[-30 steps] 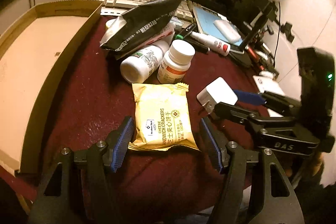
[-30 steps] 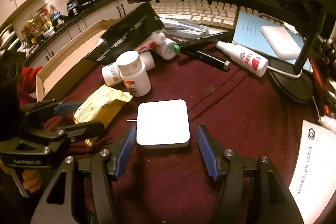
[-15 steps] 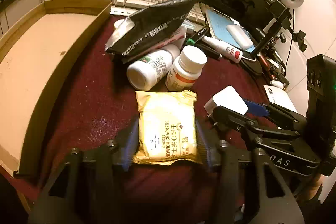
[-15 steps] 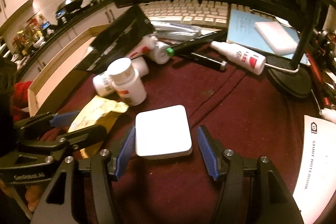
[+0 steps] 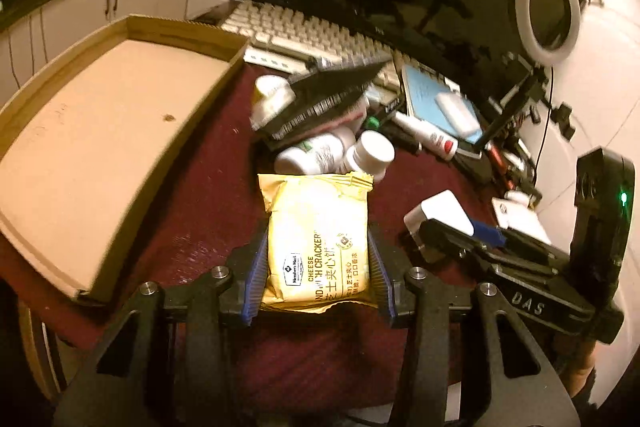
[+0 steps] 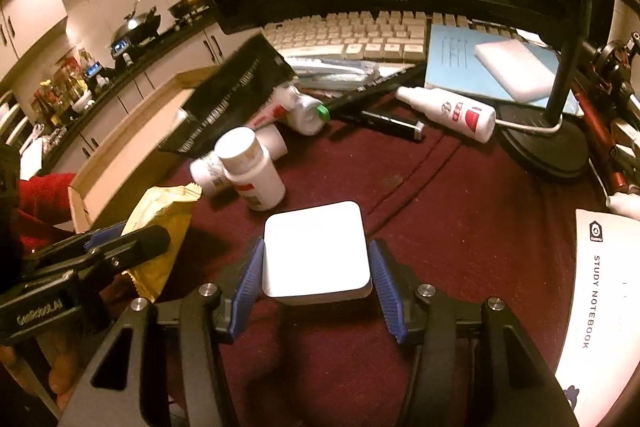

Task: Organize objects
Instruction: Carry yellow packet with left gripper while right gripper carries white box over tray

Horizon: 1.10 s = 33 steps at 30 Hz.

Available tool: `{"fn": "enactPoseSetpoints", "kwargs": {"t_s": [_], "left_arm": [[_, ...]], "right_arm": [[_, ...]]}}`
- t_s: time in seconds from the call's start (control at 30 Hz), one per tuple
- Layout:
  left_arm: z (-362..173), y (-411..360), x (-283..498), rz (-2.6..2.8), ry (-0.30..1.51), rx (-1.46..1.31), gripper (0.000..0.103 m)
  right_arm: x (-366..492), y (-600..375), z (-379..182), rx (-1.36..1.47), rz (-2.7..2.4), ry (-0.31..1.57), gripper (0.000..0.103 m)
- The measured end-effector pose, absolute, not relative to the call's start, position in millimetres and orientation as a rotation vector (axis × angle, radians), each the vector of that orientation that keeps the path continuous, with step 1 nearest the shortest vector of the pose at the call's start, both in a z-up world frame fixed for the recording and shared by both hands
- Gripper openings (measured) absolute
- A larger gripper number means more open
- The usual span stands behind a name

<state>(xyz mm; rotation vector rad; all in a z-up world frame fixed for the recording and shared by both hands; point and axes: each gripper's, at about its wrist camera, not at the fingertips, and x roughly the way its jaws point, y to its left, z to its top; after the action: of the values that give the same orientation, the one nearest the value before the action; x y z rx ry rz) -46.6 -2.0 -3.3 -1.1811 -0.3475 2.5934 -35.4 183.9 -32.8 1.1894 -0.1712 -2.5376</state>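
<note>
Dual grasp during sorting. The left gripper (image 5: 318, 263) was clamped on the yellow cracker packet (image 5: 318, 243) at lower centre of the left wrist view, pads against both side edges. The right gripper (image 6: 316, 277) was clamped on the white square charger (image 6: 316, 253) at lower centre of the right wrist view. The cardboard tray (image 5: 52, 163) occupied the left of the frame, beside the maroon cloth (image 6: 460, 211). Judged step: pick-up; the next move likely calls for lifting both items clear of the bottles (image 6: 252, 169) and carrying them to the tray
</note>
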Motion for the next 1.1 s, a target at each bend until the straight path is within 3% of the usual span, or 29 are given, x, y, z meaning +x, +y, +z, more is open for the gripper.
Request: {"fn": "enactPoseSetpoints", "kwargs": {"t_s": [0.47,0.83,1.1], "left_arm": [[49,-110,-39,2.820,-0.573,-1.016,0.045],[22,-175,-63,2.877,-0.743,-1.102,0.045],[7,-192,-78,2.855,-0.756,-1.169,0.045]], "right_arm": [[-31,97,15,0.986,-2.368,-0.130,0.053],[-78,-10,4,1.011,-2.218,-0.028,0.053],[-88,-54,-14,1.050,-2.132,0.100,0.054]]}}
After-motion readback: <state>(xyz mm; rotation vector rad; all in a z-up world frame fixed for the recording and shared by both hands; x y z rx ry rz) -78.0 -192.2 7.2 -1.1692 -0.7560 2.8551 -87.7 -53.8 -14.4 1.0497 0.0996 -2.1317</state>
